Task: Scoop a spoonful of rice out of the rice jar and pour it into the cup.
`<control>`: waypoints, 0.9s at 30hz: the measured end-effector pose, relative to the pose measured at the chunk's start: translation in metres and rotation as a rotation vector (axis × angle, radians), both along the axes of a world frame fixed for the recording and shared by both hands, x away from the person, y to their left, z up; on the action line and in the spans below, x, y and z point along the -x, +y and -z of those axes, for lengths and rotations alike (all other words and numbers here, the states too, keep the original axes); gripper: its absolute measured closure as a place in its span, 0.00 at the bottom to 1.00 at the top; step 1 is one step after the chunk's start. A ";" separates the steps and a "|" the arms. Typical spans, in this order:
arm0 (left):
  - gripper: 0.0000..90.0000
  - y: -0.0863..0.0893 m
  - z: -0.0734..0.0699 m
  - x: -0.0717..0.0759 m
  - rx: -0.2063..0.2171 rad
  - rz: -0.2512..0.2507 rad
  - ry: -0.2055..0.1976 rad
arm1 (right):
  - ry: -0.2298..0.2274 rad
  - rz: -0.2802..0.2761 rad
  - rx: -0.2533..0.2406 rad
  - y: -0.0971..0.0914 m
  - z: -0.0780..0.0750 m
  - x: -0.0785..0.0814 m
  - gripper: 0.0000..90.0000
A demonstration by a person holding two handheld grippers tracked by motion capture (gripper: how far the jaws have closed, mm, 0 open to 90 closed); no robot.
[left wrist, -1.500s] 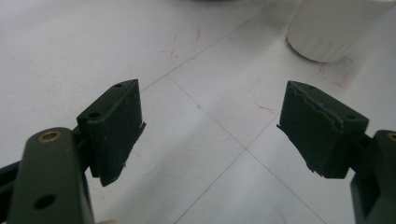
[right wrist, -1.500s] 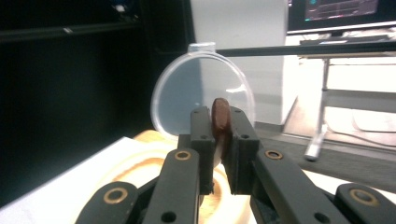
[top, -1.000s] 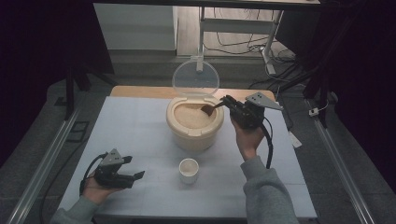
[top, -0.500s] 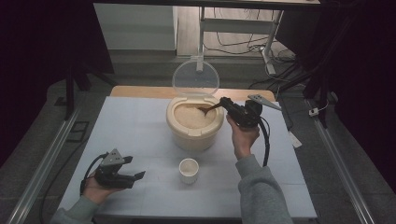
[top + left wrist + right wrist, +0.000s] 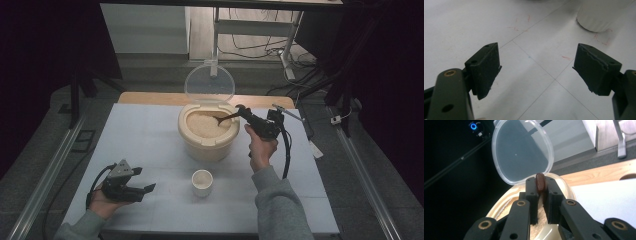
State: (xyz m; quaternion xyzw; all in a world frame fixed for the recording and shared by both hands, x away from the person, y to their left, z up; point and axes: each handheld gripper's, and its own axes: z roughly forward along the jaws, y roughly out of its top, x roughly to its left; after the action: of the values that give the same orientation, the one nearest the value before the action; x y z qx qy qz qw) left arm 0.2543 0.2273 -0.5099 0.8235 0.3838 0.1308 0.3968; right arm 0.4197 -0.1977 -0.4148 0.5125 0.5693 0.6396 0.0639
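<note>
Centrally, a cream rice container (image 5: pixel 208 135) stands on the far half of the white table (image 5: pixel 150 145), filled with pale rice (image 5: pixel 204 123) nearly to the rim. Its clear hinged lid (image 5: pixel 209 83) stands upright at the far edge, which leaves the mouth open for access from the near and right sides.

A brown spoon (image 5: pixel 226 118) reaches into the container from the right, its bowl resting in or on the rice. The right gripper (image 5: pixel 246 114) holds the spoon by the handle: in the right gripper view the jaws are pressed onto the flat brown handle end (image 5: pixel 539 182), pinching it edge-on between the pads. Gripping the handle by its end keeps the gripper body outside the rim while the bowl works the grain. The right hand (image 5: pixel 262 148) supports the gripper from just right of the container, forearm running back to the near edge.

A small white cup (image 5: pixel 202 182) stands near of the container, upright and apparently empty. Judged from this layout, it is the likely receiver for a scoop of rice, placed close so the transfer path is short.

The left gripper (image 5: pixel 145 190) rests low on the near-left table area, held by the left hand (image 5: pixel 102 196). Its jaws are spread wide and hold nothing; the left gripper view shows bare tabletop between them and the cup's base (image 5: pixel 600 15) at upper right. It appears parked clear of the scooping zone.
</note>
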 end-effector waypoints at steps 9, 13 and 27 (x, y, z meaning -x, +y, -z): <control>0.23 0.000 0.000 0.000 -0.002 0.002 -0.001 | 0.058 -0.003 -0.072 -0.007 0.001 -0.001 0.92; 0.23 0.000 0.000 0.000 -0.002 0.002 -0.002 | 0.094 0.003 -0.109 -0.010 0.003 -0.001 0.92; 0.23 -0.002 0.000 0.000 -0.010 0.010 -0.004 | 0.204 0.008 -0.242 -0.029 0.004 -0.002 0.92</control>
State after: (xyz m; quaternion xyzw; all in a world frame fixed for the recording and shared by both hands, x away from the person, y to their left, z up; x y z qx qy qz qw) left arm 0.2542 0.2257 -0.5100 0.8271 0.3783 0.1323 0.3941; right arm 0.4221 -0.2264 -0.4185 0.5809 0.4896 0.6480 -0.0539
